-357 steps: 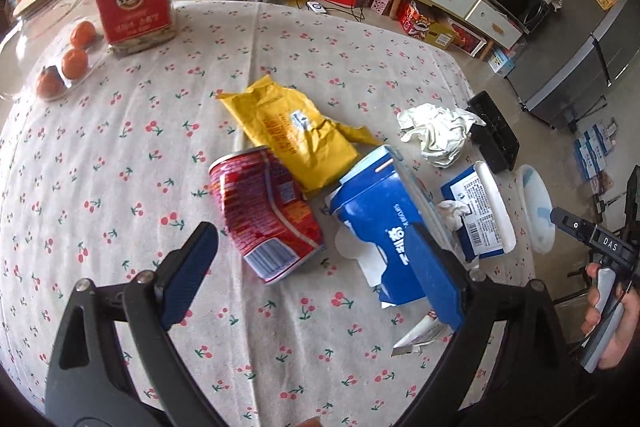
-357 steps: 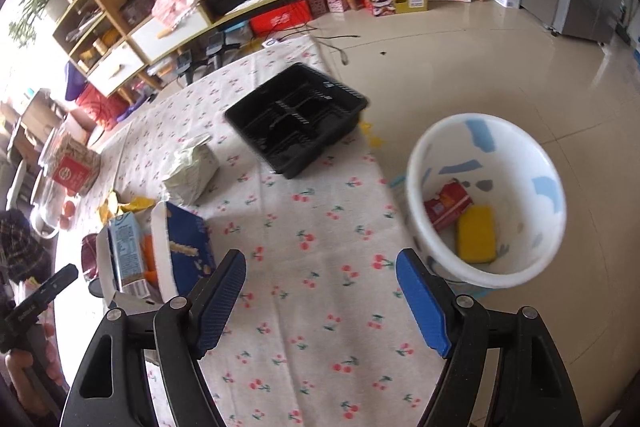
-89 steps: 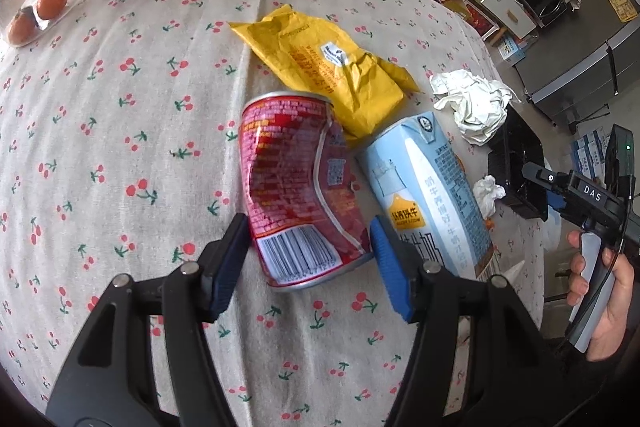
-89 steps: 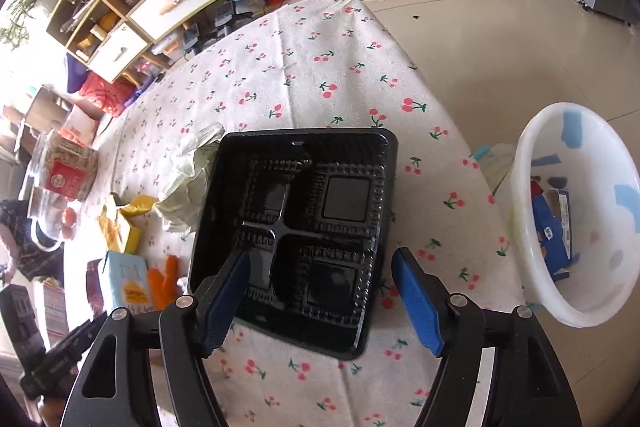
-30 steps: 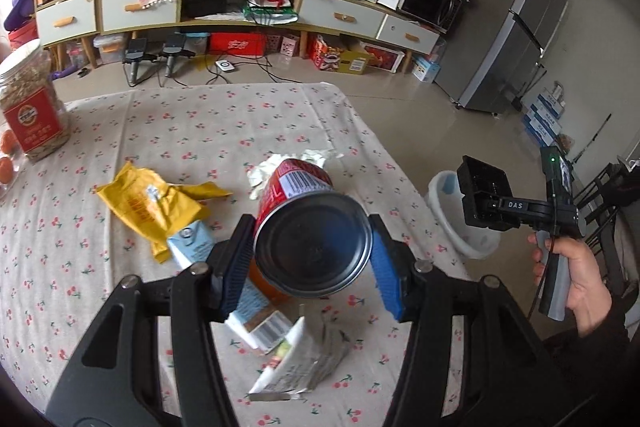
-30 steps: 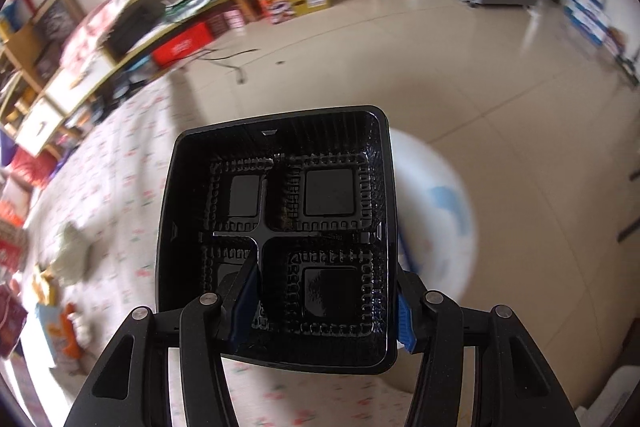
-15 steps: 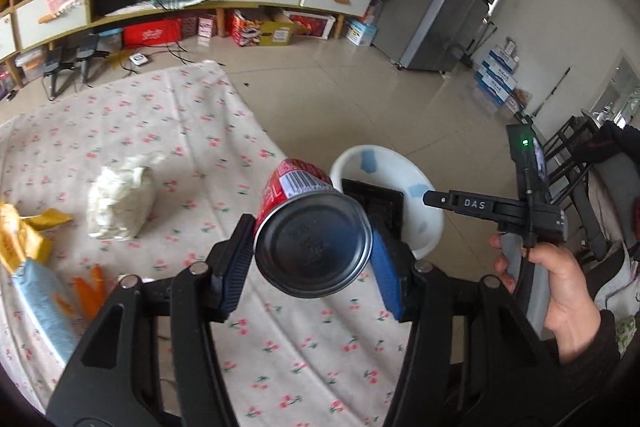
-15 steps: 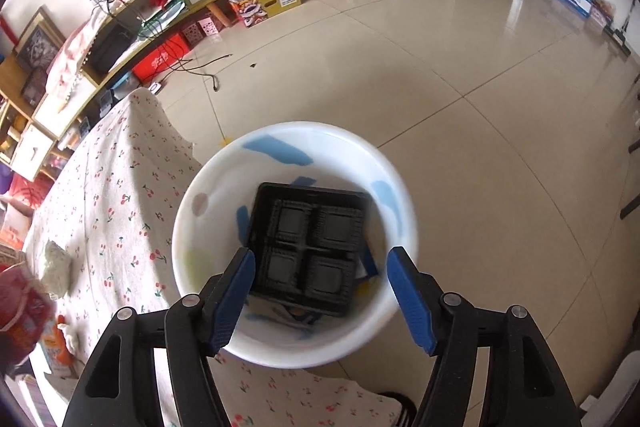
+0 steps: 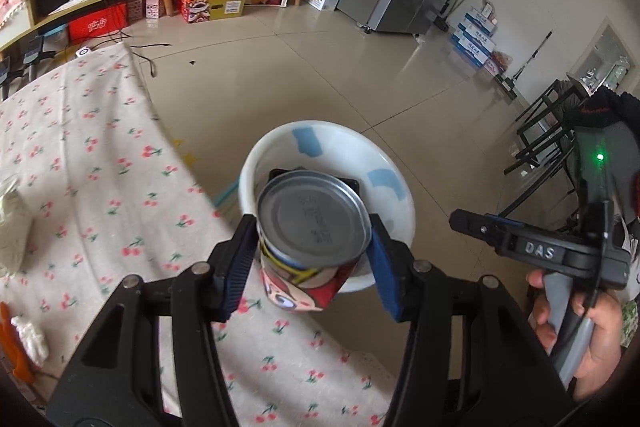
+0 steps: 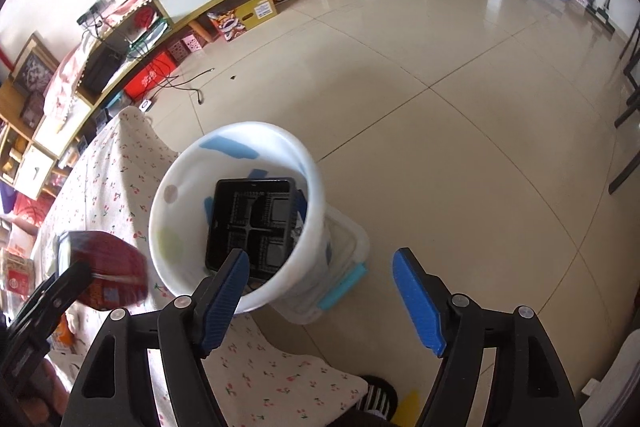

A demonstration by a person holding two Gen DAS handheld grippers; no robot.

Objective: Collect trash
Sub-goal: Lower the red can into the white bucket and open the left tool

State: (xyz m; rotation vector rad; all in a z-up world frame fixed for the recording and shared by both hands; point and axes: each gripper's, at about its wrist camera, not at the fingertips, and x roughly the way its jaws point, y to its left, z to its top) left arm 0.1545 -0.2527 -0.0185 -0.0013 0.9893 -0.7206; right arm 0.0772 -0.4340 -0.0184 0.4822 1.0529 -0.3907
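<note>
Crushed red metal can (image 9: 312, 227) carried to the white plastic bin (image 9: 400, 195) on the floor beside the cloth-covered table (image 9: 100, 163).

The left gripper (image 9: 310, 263), tilted steeply down at frame centre, clamps the can's sides so its flat end faces the bin mouth. The right gripper (image 10: 320, 291), jaws just spread and empty, points down over the bin, where the black plastic compartment tray (image 10: 252, 223) now lies.
</note>
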